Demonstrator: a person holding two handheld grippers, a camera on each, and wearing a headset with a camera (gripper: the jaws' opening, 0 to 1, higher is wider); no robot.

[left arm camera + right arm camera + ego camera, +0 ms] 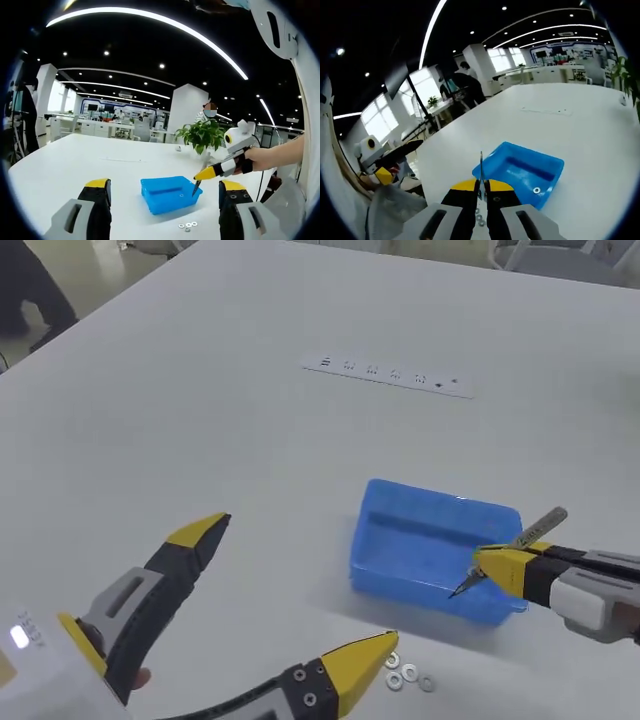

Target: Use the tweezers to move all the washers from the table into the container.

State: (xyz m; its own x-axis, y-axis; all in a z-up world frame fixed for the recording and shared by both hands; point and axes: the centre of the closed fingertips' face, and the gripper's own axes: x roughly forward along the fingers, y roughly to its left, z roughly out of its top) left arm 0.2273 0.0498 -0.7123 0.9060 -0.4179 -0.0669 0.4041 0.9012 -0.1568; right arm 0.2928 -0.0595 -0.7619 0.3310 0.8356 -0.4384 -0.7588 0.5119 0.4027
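Note:
A blue container point(430, 545) sits on the white table, and in the right gripper view one washer point(536, 190) lies inside the container point(520, 172). Three washers point(408, 674) lie on the table just in front of it, also seen in the left gripper view as washers point(187, 226). My right gripper point(495, 568) is shut on the metal tweezers point(462, 586), whose tip hangs over the container's near right corner. In its own view the right gripper point(481, 184) pinches the tweezers point(481, 167). My left gripper point(285, 590) stands open at the lower left, holding nothing, its jaws wide in its own view point(164, 186).
A flat strip with small markings point(385, 373) is set into the table farther back. A potted plant point(202, 135) stands beyond the table's far edge. A person point(465, 82) stands at a bench in the background. Bare table surrounds the container.

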